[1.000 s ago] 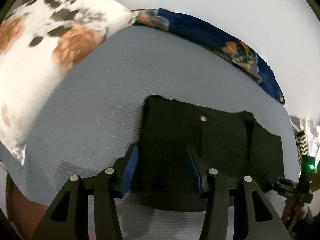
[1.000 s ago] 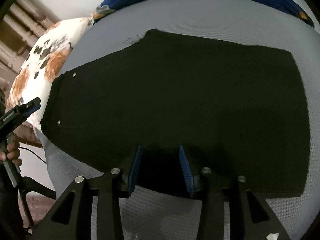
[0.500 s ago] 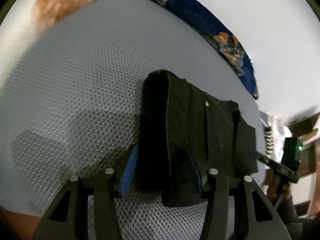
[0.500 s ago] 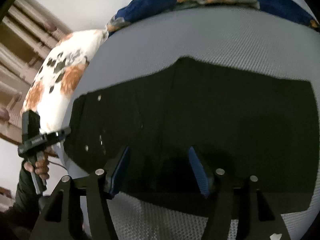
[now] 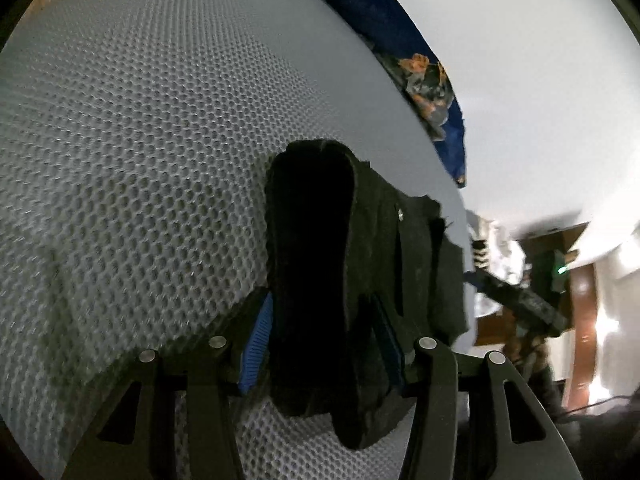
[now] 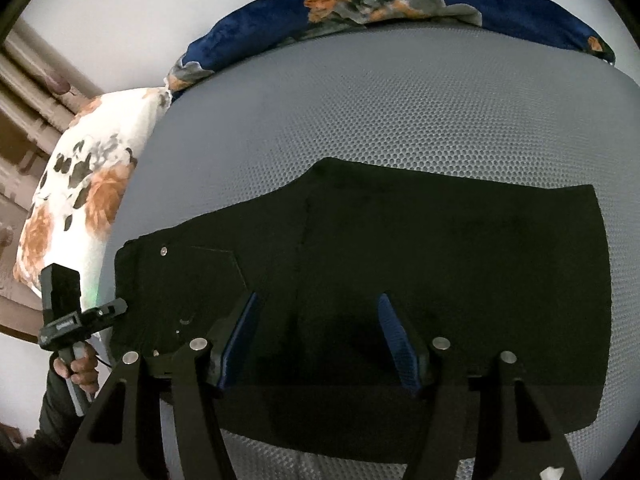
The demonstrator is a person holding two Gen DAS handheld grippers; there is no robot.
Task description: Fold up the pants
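Your left claw (image 5: 324,350) lifted waistband end of black pants (image 6: 400,280) off grey mesh bed cover (image 6: 400,112) since a second ago; blue pads clamped on bunched fabric. Right claw (image 6: 316,340) now spread wide, pads apart, hovering over near edge of pants lying flat. Floral pillow (image 6: 84,188) at far left, navy floral blanket (image 6: 360,4) behind.

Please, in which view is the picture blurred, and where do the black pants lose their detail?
Left wrist view: right-side background around the right gripper is blurred; the pants are featureless black. Right wrist view: sharp mesh mattress; shadow hides the pants' near edge.
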